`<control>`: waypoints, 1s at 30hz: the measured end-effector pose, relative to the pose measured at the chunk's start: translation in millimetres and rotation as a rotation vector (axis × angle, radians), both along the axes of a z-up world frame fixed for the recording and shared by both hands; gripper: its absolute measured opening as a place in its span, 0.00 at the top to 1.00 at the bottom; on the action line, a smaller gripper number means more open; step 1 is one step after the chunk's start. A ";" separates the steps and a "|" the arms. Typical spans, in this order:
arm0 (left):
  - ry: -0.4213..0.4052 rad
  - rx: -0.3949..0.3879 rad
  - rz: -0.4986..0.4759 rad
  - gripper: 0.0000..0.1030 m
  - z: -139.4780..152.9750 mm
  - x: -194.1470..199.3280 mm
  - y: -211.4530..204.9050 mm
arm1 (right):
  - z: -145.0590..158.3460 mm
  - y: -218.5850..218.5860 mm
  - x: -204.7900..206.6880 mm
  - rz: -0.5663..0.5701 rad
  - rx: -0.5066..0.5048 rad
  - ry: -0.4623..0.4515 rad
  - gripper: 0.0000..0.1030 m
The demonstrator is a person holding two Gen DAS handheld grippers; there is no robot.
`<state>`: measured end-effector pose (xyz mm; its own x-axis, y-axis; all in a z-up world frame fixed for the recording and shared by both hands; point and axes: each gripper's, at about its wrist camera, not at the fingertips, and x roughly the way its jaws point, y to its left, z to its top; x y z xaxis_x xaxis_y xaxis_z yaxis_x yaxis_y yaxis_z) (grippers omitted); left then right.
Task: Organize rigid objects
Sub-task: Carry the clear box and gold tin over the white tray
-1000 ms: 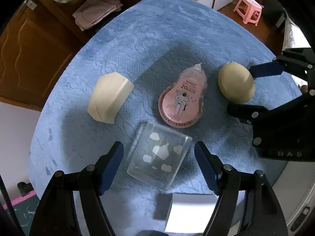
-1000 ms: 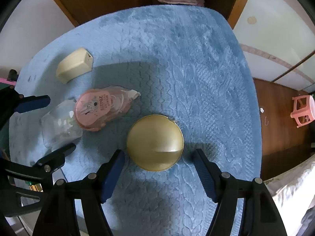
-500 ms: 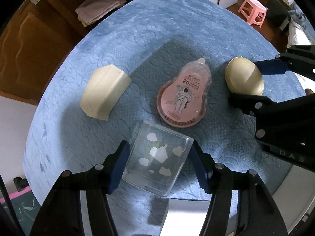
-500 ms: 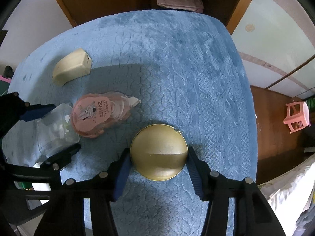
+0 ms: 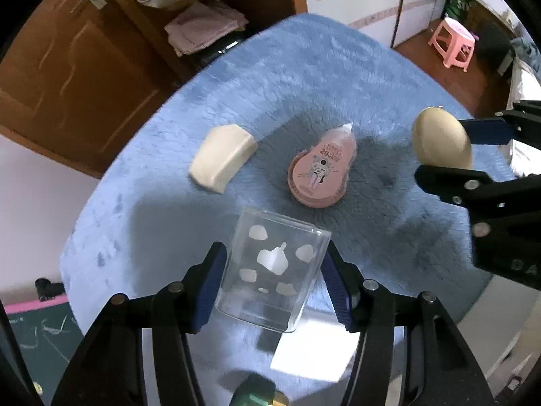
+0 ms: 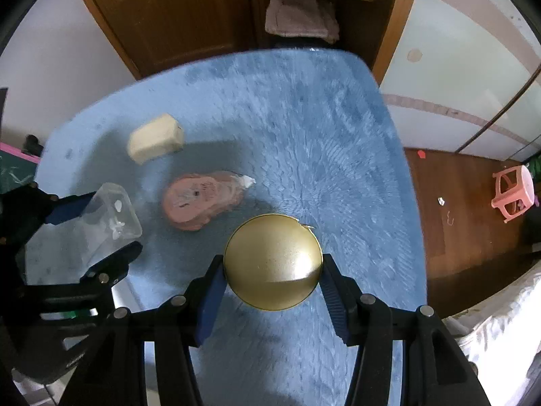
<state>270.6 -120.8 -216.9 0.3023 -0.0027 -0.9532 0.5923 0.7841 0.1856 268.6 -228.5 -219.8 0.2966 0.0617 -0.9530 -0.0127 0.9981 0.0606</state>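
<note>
Now left claw (image 5: 272, 280) clamps clear box (image 5: 270, 269); right claw (image 6: 273, 289) grips gold disc (image 6: 272, 261)

The lettering on the pink tape dispenser (image 6: 203, 203) is blurring beyond reading in the right wrist view; the left tool (image 5: 272, 272) is hiding the surface's (image 5: 304, 67) near edge.

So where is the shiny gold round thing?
The gold round tin is clamped in the right gripper, above the blue mat, right of the pink tape dispenser.
</note>
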 end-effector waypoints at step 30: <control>-0.123 -0.163 0.427 0.42 114.4 -197.9 66.5 | 94.6 35.9 -223.1 0.149 -0.017 -0.219 0.47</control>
